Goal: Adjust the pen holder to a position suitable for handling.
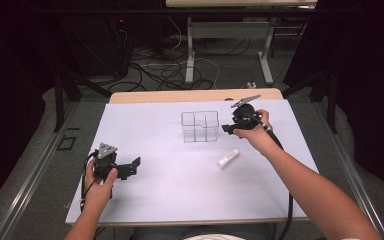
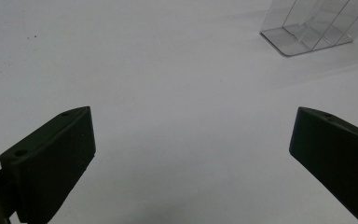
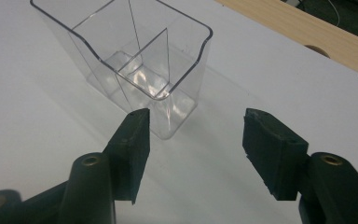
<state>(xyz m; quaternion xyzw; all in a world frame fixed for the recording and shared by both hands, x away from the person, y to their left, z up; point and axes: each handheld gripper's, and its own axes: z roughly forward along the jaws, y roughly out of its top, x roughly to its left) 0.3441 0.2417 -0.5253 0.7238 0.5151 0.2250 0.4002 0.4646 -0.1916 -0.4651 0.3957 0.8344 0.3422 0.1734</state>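
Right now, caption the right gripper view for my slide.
Open right gripper poised beside an empty clear divided box on the white table.

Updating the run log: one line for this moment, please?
left gripper: open, empty | right gripper: open beside clear organizer | white tube: on table, untouched

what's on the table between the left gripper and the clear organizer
Nothing: bare white table between the left gripper and organizer, seen in the high view.

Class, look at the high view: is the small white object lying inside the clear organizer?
No, the small white object lies on the table, apart from the clear organizer.
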